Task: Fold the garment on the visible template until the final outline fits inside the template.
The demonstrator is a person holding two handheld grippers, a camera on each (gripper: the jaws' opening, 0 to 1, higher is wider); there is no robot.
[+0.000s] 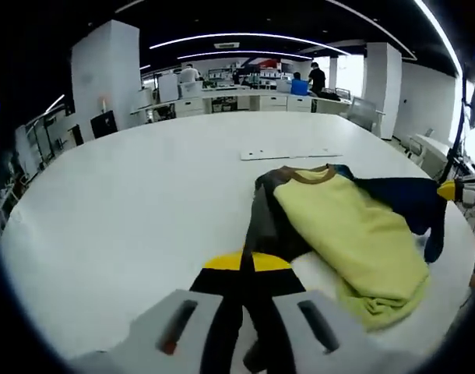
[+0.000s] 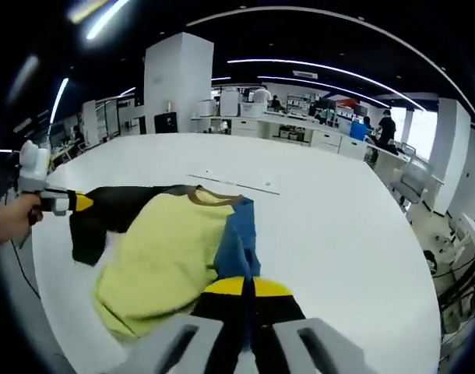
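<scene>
Yellow-green cloth makes up the body of the shirt (image 1: 350, 234), which lies on the white table (image 1: 128, 202) with a brown collar (image 1: 311, 174) and sleeves of dark grey and navy. In the left gripper view the left gripper (image 1: 245, 269) rises from the bottom edge, its black, yellow-tipped jaws pressed together on the dark grey sleeve (image 1: 265, 222) (clenched on it, no gap showing). To its right the shirt's long axis runs from the collar, at the far end, down to the bunched hem (image 1: 385, 300) near the table's edge. Beyond the collar lies a thin white template (image 1: 290, 154), just apart from the cloth. At the far right the right gripper (image 1: 449, 190) pinches the navy sleeve (image 1: 405, 199).

In the right gripper view, a hand (image 2: 10, 218) at the left holds the left gripper (image 2: 82, 202), its yellow tip at the dark sleeve (image 2: 117, 206). The shirt (image 2: 163, 261) stretches from collar (image 2: 210, 196), pointing away toward the template (image 2: 233, 183), to hem nearest the camera. Right of it the blue sleeve (image 2: 237, 241) runs down into the right gripper (image 2: 248, 292), whose jaws are closed on it. People stand at desks (image 2: 300, 134) far behind.
</scene>
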